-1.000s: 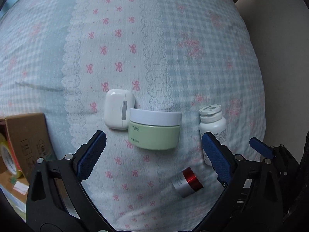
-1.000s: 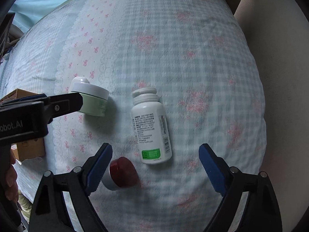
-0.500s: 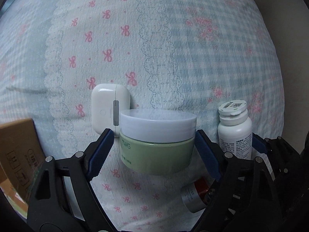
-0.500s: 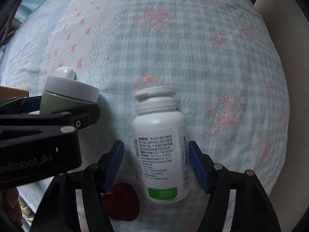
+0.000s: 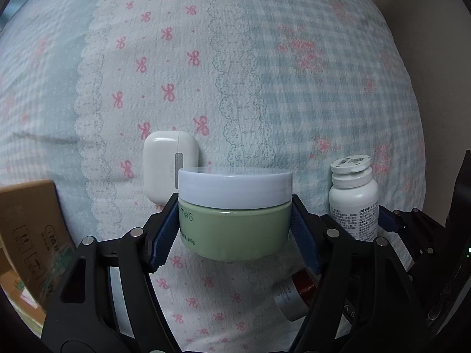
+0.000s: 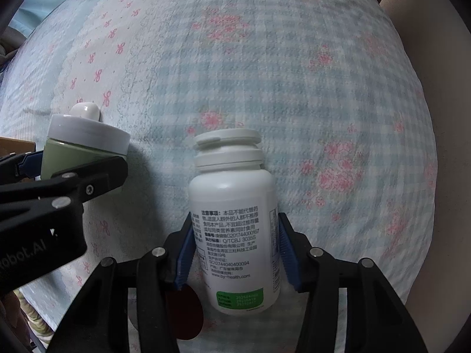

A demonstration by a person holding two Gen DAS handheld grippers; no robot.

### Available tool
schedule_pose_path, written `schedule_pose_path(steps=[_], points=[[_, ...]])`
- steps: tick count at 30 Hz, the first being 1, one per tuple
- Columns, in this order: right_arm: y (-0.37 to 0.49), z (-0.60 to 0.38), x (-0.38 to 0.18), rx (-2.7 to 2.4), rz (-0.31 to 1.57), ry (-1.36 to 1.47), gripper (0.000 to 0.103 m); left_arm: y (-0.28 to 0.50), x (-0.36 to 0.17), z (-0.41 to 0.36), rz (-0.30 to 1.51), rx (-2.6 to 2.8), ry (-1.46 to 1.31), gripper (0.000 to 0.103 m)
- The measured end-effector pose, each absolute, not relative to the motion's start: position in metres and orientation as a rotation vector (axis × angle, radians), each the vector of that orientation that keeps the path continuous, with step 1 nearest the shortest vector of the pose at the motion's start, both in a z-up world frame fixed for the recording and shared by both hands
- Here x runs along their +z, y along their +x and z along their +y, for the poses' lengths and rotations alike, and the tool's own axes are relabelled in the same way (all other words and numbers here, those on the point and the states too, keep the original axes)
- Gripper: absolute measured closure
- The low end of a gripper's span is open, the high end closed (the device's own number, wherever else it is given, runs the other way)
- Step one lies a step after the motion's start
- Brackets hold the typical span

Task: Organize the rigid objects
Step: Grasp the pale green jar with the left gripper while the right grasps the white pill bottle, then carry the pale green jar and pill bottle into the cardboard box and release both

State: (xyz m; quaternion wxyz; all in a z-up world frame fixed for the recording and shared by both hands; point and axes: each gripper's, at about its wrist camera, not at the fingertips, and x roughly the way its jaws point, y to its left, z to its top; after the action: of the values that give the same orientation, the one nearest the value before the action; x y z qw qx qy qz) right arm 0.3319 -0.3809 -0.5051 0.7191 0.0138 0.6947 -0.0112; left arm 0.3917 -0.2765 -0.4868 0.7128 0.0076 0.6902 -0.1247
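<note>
My left gripper (image 5: 234, 232) is shut on a green cream jar (image 5: 234, 220) with a white lid; the jar also shows in the right wrist view (image 6: 85, 144). My right gripper (image 6: 234, 247) is shut on a white pill bottle (image 6: 232, 229), which lies on the bedsheet; the bottle also shows in the left wrist view (image 5: 353, 197). A white earbud case (image 5: 167, 167) lies just behind the jar. A small red-and-silver cylinder (image 5: 294, 294) lies on the sheet below the jar, partly hidden by my left gripper's right finger.
A cardboard box (image 5: 32, 235) stands at the left edge of the bed. The blue checked bedsheet (image 5: 235, 58) with pink bows stretches away behind the objects. A beige surface (image 6: 441, 58) runs along the right side.
Both grippers moved forward and closed. The left one now clamps the green jar and the right one clamps the pill bottle.
</note>
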Motion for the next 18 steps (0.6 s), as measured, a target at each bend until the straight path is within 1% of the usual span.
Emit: schedule_pose_path(steps=[5,10,18], points=[[0.325,-0.391,-0.489,-0.034,1.518,0.052,0.056,0.389,-0.461,-0.270,1.473,-0.300,-0.006,0.035],[0.320,-0.404,-0.460,-0.043,1.483,0.070,0.056,0.381,-0.423,-0.256,1.405,-0.323,-0.031,0.035],[0.301,-0.418,-0.381,-0.056,1.380,0.095,0.056,0.355,-0.350,-0.236,1.279,-0.342,-0.083,0.035]])
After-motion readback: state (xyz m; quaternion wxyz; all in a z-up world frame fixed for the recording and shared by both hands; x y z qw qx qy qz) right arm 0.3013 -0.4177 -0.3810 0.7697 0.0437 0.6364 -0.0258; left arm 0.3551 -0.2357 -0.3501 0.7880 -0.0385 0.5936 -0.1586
